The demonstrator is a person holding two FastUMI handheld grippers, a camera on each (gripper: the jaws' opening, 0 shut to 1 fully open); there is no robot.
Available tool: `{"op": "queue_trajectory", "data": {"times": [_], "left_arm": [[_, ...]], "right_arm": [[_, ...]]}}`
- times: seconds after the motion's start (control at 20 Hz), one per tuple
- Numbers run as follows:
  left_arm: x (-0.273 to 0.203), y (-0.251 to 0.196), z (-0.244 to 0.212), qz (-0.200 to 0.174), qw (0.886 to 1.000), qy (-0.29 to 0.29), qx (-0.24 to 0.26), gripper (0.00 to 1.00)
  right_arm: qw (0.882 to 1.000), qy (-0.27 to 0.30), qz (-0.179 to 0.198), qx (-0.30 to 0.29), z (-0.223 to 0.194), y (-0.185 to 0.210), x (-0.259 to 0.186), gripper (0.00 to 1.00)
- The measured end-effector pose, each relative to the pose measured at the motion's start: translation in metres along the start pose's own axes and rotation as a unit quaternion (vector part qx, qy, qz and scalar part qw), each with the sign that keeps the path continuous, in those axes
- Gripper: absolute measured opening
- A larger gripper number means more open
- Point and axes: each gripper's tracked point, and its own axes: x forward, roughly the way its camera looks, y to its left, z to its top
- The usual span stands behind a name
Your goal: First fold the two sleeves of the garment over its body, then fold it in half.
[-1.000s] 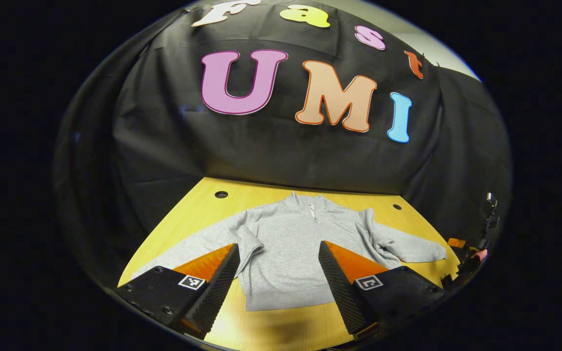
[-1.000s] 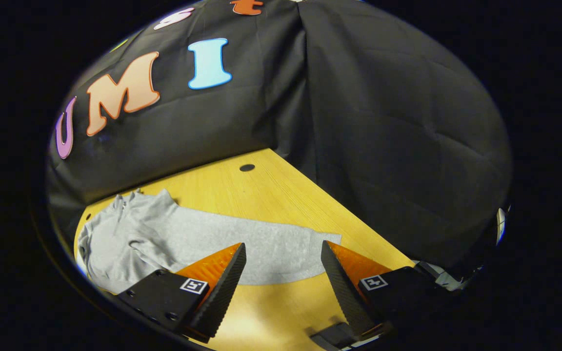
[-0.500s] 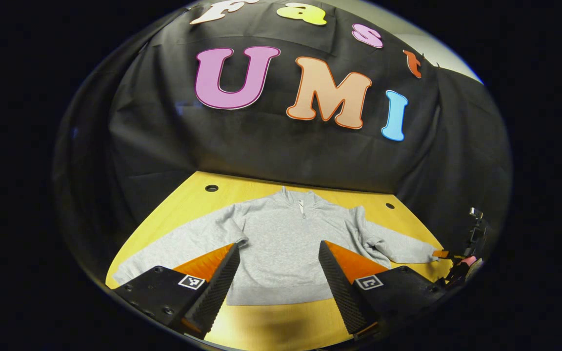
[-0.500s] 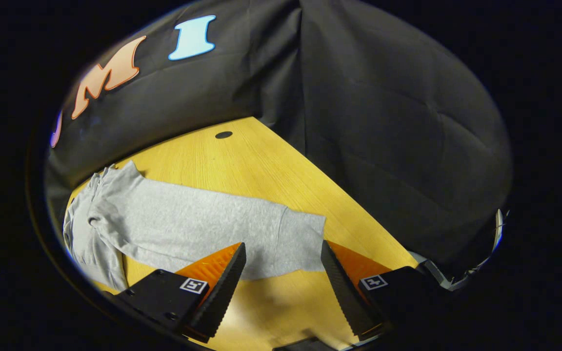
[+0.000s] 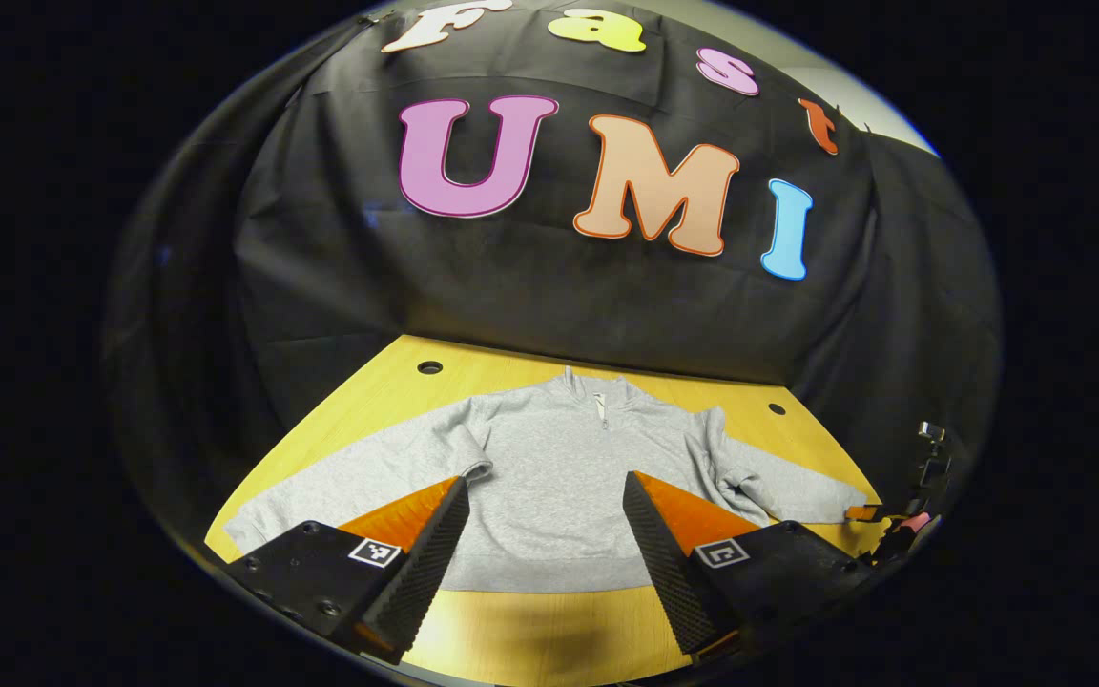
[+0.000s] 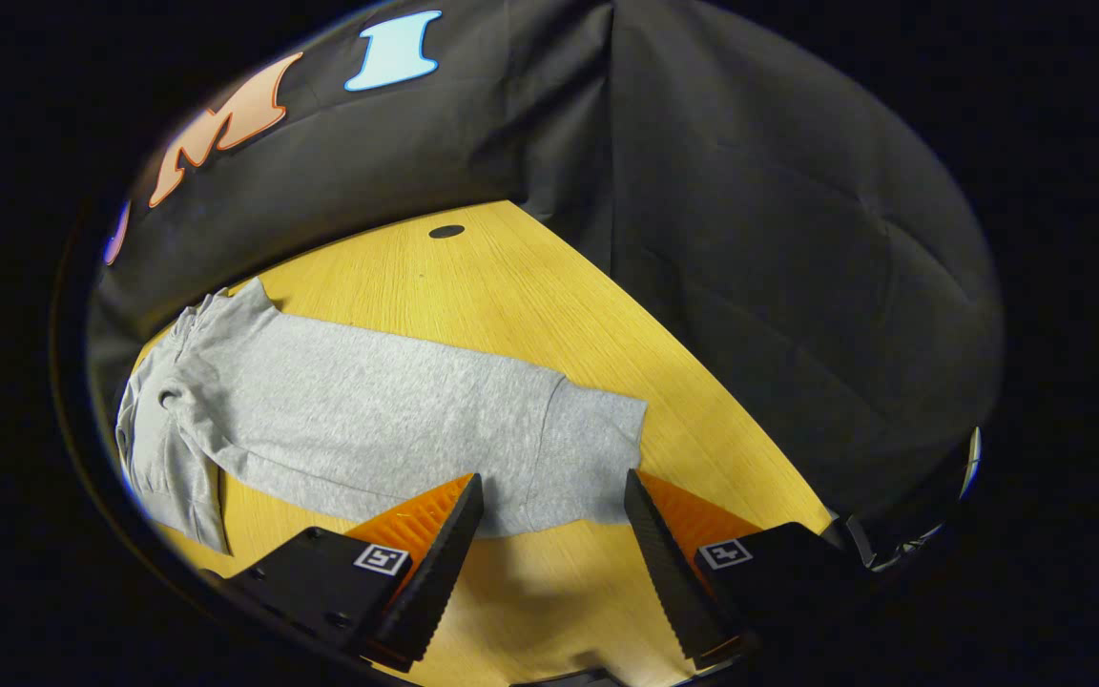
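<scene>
Garment (image 5: pixel 549 477), a grey zip-neck pullover, lies flat on the yellow desk (image 5: pixel 387 391), collar toward the far cloth wall, both sleeves spread out to left and right, nothing folded yet. In the left gripper view, the left gripper (image 5: pixel 545 534) hangs above the near hem with its jaws wide apart and empty. In the right gripper view, the right gripper (image 6: pixel 549 534) hovers just near of the right sleeve's cuff (image 6: pixel 588 458), jaws likewise wide open and holding nothing; the sleeve (image 6: pixel 368 420) runs away to the left toward the shoulder. The likely next step is pinching that cuff. The risk I see: the jaws may close on one layer only, or skid on the smooth desk and push the cuff into a wrinkle, so the sleeve drags crooked across the body.
</scene>
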Motion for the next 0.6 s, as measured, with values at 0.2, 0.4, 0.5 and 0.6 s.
{"op": "queue_trajectory", "data": {"times": [0.2, 0.4, 0.5, 0.6], "left_arm": [[0.001, -0.004, -0.002, 0.002, 1.0, -0.001, 0.0, 0.95], [0.001, -0.005, -0.004, -0.01, 1.0, 0.001, 0.001, 0.94], [0.001, -0.002, -0.002, -0.018, 1.0, -0.001, 0.003, 0.94], [0.0, 0.004, -0.004, -0.028, 1.0, 0.0, 0.006, 0.94]], "right_arm": [[1.0, 0.003, 0.0, 0.006, -0.001, 0.002, 0.001, 0.61], [1.0, 0.007, -0.003, 0.015, 0.0, 0.009, -0.005, 0.19], [1.0, -0.001, -0.006, 0.01, 0.003, 0.014, -0.008, 0.13], [1.0, -0.011, -0.007, 0.01, 0.008, 0.022, -0.018, 0.13]]}}
